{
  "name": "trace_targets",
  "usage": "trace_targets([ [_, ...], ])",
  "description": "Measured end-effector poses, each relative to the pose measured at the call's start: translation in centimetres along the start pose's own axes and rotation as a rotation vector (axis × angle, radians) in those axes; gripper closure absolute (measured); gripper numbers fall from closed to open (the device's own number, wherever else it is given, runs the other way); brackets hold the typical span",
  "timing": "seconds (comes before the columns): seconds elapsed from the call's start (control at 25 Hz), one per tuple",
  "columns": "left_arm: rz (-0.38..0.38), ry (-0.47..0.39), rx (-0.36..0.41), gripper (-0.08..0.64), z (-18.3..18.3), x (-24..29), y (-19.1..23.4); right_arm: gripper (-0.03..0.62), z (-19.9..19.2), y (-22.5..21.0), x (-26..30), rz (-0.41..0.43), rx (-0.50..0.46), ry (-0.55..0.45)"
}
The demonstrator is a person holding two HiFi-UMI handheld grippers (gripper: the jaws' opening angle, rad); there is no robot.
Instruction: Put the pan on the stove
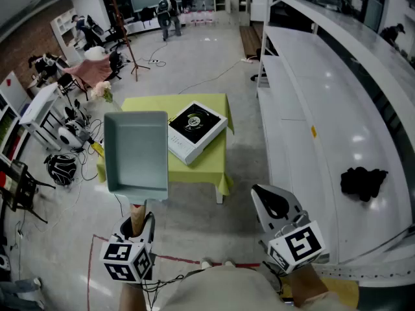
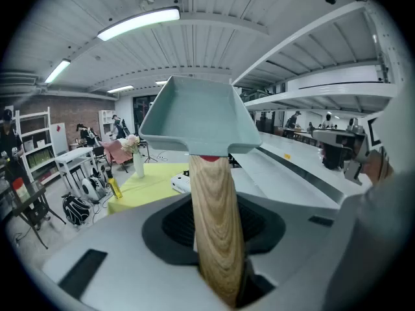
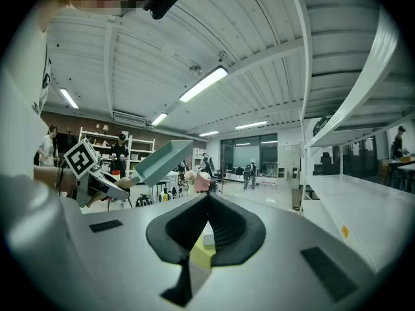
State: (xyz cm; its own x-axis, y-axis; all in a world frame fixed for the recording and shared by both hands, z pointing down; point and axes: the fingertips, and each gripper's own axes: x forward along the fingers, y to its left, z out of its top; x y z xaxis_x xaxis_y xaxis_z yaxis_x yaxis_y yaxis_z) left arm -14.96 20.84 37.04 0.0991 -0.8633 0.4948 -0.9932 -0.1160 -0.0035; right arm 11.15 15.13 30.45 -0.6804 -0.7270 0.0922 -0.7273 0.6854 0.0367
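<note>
A rectangular teal pan (image 1: 136, 151) with a wooden handle (image 1: 137, 214) hangs in the air over the left end of the yellow-green table (image 1: 211, 164). My left gripper (image 1: 139, 220) is shut on that handle (image 2: 217, 229), and the pan (image 2: 194, 118) points away from it, tilted upward. The stove, a white cooktop with a black glass top (image 1: 194, 129), lies on the table to the right of the pan and shows small in the left gripper view (image 2: 180, 184). My right gripper (image 1: 273, 204) is held off the table's near right corner, shut and holding nothing (image 3: 207, 199). From there the pan (image 3: 155, 161) shows at the left.
A long white shelf unit (image 1: 324, 122) runs along the right, with a black bundle (image 1: 363, 181) on it. A vase of flowers (image 1: 102, 93) and a yellow bottle (image 1: 96, 149) stand at the table's left edge. Chairs, bags and racks crowd the left. People stand at the far back.
</note>
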Motion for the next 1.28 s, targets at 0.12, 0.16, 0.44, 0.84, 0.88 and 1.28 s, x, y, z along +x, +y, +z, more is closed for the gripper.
trace_targets([
  [0.12,0.003,0.002,-0.004,0.428,0.0,0.1,-0.5,0.588,0.3,-0.3,-0.3,0.011,0.000,0.000],
  [0.16,0.004,0.002,-0.005,0.428,0.1,0.2,-0.7,0.587,0.4,-0.5,-0.4,0.013,0.006,-0.005],
  [0.44,0.013,-0.001,-0.013,0.428,0.2,0.5,-2.4,0.588,-0.3,-1.6,-1.2,0.037,0.023,-0.014],
  [0.84,0.002,0.000,-0.004,0.428,0.3,1.3,-3.8,0.587,-0.8,-3.1,-1.4,0.028,0.015,-0.012],
  [0.88,0.000,-0.001,-0.004,0.428,0.4,1.5,-3.9,0.588,-1.0,-3.1,-1.2,0.028,0.014,-0.011],
  [1.28,-0.033,0.007,0.011,0.428,1.4,4.9,-2.4,0.586,-2.2,-3.7,2.4,0.027,0.008,0.027],
])
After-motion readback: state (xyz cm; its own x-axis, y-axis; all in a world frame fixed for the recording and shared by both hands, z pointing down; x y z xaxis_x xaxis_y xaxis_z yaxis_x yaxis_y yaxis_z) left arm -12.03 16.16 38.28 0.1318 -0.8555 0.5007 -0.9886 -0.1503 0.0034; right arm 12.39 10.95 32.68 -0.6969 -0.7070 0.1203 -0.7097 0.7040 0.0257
